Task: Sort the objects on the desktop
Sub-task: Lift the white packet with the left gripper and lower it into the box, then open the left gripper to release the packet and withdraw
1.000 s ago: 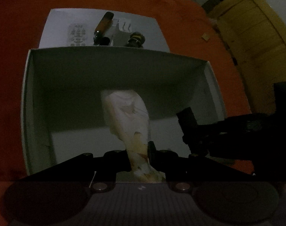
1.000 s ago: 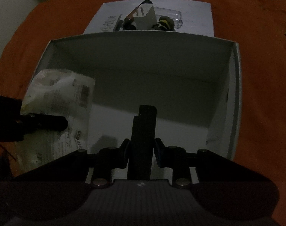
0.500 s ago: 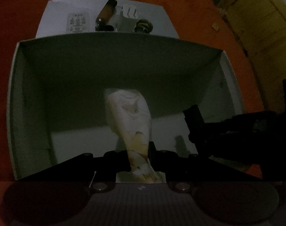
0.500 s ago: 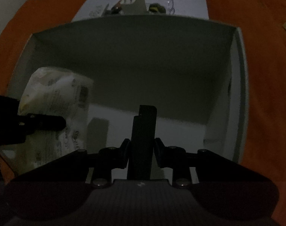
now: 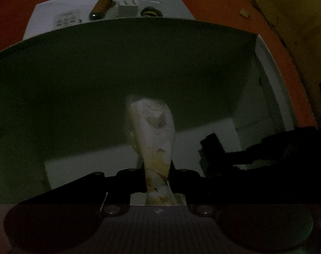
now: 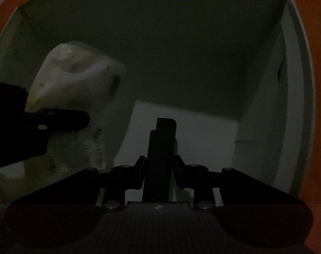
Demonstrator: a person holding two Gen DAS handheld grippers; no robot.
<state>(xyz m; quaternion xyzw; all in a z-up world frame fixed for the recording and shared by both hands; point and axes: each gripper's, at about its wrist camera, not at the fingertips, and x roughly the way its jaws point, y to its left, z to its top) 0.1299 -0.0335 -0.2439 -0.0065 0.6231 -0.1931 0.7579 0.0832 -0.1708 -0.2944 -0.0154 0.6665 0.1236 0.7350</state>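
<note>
The left gripper [image 5: 158, 175] has its fingers clamped on a pale crinkled packet [image 5: 154, 139], which juts forward over the floor of a white box [image 5: 139, 63]. The right gripper [image 6: 158, 169] pinches a flat black bar [image 6: 161, 148] inside the same box. Beyond the box's far wall, small items lie on a white sheet [image 5: 42, 17] on the orange bench [image 5: 213, 4].

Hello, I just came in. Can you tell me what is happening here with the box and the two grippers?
A person is sorting desk items into a white box on an orange cloth. The left gripper is shut on a crumpled plastic packet, held inside the box. The right gripper is shut on a flat black object, also inside the box. Neither item has been let go yet. More items lie on a white sheet behind the box.
</note>
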